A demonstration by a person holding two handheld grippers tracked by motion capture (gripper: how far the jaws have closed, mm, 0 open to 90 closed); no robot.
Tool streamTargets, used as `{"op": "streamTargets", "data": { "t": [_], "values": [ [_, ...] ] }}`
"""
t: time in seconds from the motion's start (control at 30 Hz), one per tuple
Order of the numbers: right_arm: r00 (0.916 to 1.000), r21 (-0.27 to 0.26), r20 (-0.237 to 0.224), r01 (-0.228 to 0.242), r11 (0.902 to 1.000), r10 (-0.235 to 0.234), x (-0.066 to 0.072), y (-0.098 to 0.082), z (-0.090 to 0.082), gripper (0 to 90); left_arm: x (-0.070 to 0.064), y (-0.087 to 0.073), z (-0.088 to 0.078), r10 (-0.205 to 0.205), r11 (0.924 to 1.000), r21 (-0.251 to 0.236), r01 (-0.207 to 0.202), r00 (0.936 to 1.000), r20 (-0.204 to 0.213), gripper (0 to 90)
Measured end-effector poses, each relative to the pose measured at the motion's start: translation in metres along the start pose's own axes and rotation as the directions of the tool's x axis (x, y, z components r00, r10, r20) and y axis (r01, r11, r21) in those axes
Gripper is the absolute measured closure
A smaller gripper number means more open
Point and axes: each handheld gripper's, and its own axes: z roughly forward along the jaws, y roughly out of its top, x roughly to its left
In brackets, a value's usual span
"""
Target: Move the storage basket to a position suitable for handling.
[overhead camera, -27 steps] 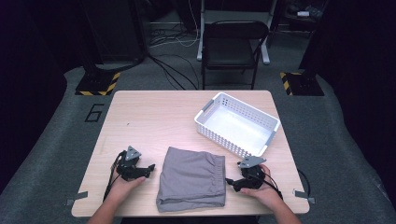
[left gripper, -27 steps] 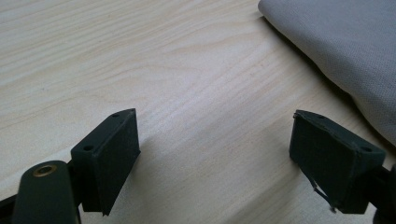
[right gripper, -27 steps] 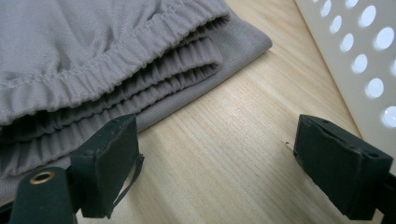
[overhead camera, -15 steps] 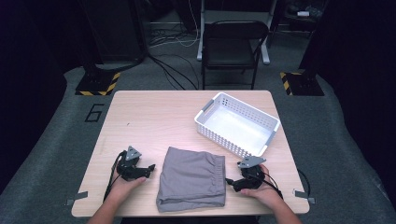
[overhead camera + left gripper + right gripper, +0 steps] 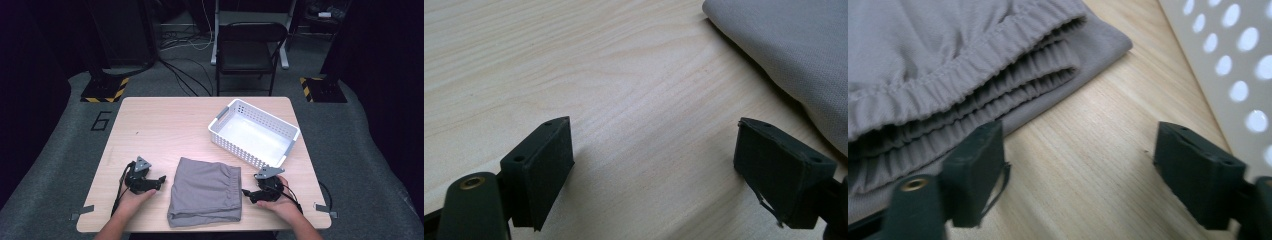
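Note:
A folded grey garment (image 5: 205, 191) with an elastic waistband lies on the wooden table (image 5: 165, 125) near its front edge. My left gripper (image 5: 161, 179) rests on the table just left of it, jaws open over bare wood (image 5: 654, 165), with the cloth's edge (image 5: 784, 45) at the upper right of its view. My right gripper (image 5: 245, 192) sits at the garment's right side, open, pointing at the waistband (image 5: 973, 75). Its left jaw lies close against the folded layers, with nothing between the pads.
A white perforated basket (image 5: 254, 132) stands at the table's back right, and its wall (image 5: 1228, 60) lies close beside my right gripper. A dark folding chair (image 5: 247, 50) and cables are on the floor beyond the table. Bare wood spans the table's left and middle.

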Motion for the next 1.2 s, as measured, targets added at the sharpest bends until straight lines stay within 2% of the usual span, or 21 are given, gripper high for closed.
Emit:
{"op": "streamTargets", "data": {
  "t": [0.03, 0.13, 0.17, 0.27, 0.37, 0.47, 0.53, 0.6, 0.67, 0.77, 0.9, 1.0, 1.13, 1.2],
  "values": [
    [0.9999, 0.017, 0.011, -0.010, 0.9998, 0.010, 0.000, 0.002, -0.002, 29.9, 0.000, 0.000, 0.000, 0.000, 1.0000, 0.000, 0.000, 1.0000, 0.000, 15.9],
    [0.9998, 0.028, 0.008, -0.018, 0.9994, 0.018, 0.001, 0.003, -0.003, 31.6, 0.000, 0.000, 0.000, -0.002, 1.0000, 0.000, 0.002, 1.0000, -0.001, 16.0],
    [0.9999, 0.045, 0.010, -0.006, 0.9990, 0.006, 0.001, 0.005, -0.004, 32.2, 0.000, 0.000, 0.001, -0.003, 1.0000, -0.007, 0.003, 1.0000, -0.005, 16.0],
    [0.9998, 0.046, 0.019, 0.010, 0.9989, -0.011, 0.002, 0.007, -0.007, 33.8, 0.000, 0.000, 0.001, -0.004, 1.0000, -0.007, 0.004, 1.0000, -0.006, 16.0],
    [0.9997, 0.024, 0.015, -0.018, 0.9995, 0.017, 0.005, 0.013, -0.015, 38.1, 0.000, 0.000, 0.001, -0.004, 1.0000, -0.004, 0.004, 1.0000, -0.006, 16.0],
    [1.0000, -0.003, 0.006, -0.006, 1.0000, 0.006, 0.006, 0.018, -0.020, 39.4, 0.000, 0.000, 0.001, -0.003, 1.0000, -0.001, 0.003, 1.0000, -0.005, 16.0],
    [0.9998, -0.030, 0.020, 0.001, 0.9995, 0.000, 0.010, 0.023, -0.026, 40.4, 0.000, 0.000, 0.001, -0.004, 1.0000, -0.002, 0.004, 1.0000, -0.005, 16.0],
    [0.9991, -0.044, 0.040, -0.012, 0.9990, 0.014, 0.012, 0.028, -0.030, 40.3, 0.000, 0.000, 0.001, -0.004, 1.0000, -0.002, 0.004, 1.0000, -0.003, 16.0],
    [0.9987, -0.046, 0.044, -0.023, 0.9987, 0.025, 0.014, 0.032, -0.034, 40.7, 0.000, 0.000, 0.001, -0.004, 1.0000, -0.001, 0.004, 1.0000, -0.004, 16.0],
    [0.9969, -0.037, 0.041, -0.066, 0.9971, 0.068, 0.015, 0.038, -0.041, 43.9, 0.000, 0.000, 0.001, -0.003, 1.0000, -0.001, 0.003, 1.0000, -0.003, 16.0],
    [0.9970, -0.036, 0.047, -0.060, 0.9976, 0.061, 0.014, 0.046, -0.051, 44.6, 0.000, 0.000, 0.001, -0.003, 1.0000, -0.002, 0.003, 1.0000, -0.005, 16.0],
    [0.9950, -0.052, 0.065, -0.072, 0.9960, 0.076, 0.014, 0.052, -0.056, 44.6, 0.000, 0.000, 0.001, -0.002, 1.0000, 0.000, 0.002, 1.0000, -0.004, 16.0],
    [0.9938, -0.067, 0.078, -0.075, 0.9949, 0.080, 0.008, 0.061, -0.059, 44.4, 0.000, 0.001, 0.001, -0.003, 1.0000, 0.000, 0.003, 1.0000, -0.005, 16.0],
    [0.9918, -0.075, 0.083, -0.091, 0.9930, 0.097, 0.005, 0.065, -0.061, 44.3, 0.000, 0.001, 0.001, -0.003, 1.0000, 0.001, 0.003, 1.0000, -0.004, 16.0]
  ]
}}
